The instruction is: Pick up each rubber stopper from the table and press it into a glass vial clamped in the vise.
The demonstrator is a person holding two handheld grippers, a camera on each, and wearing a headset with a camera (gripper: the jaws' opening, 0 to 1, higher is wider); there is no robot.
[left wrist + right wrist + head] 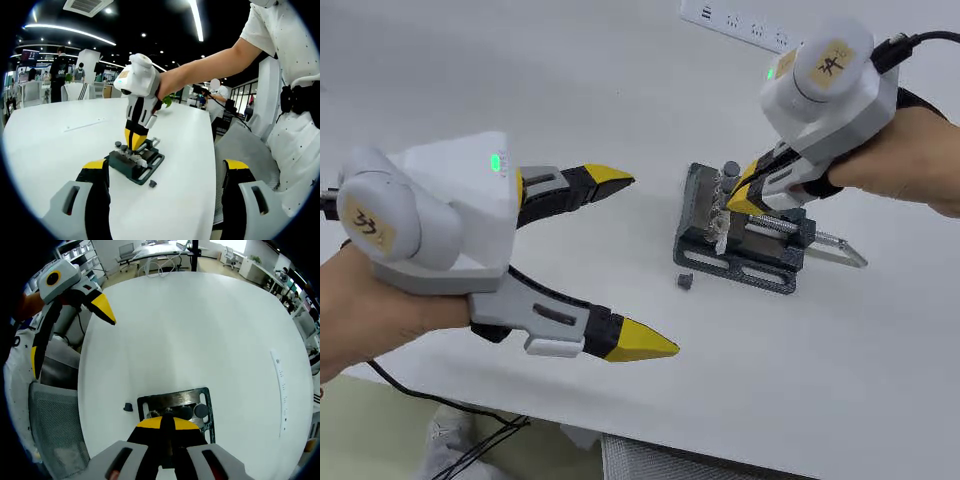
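**While the right gripper [740, 200] presses at the dark metal vise [740, 255], a small grey rubber stopper [685, 282] waits**

Jaws together, the right gripper points steeply down at the clear glass vials [718, 228] clamped there, apparently seating a stopper I cannot see. The loose stopper lies on the white table [620, 80] just beside the vise base. The left gripper [652, 265], jaws wide apart and empty, hovers level nearby, probably ready to fetch it
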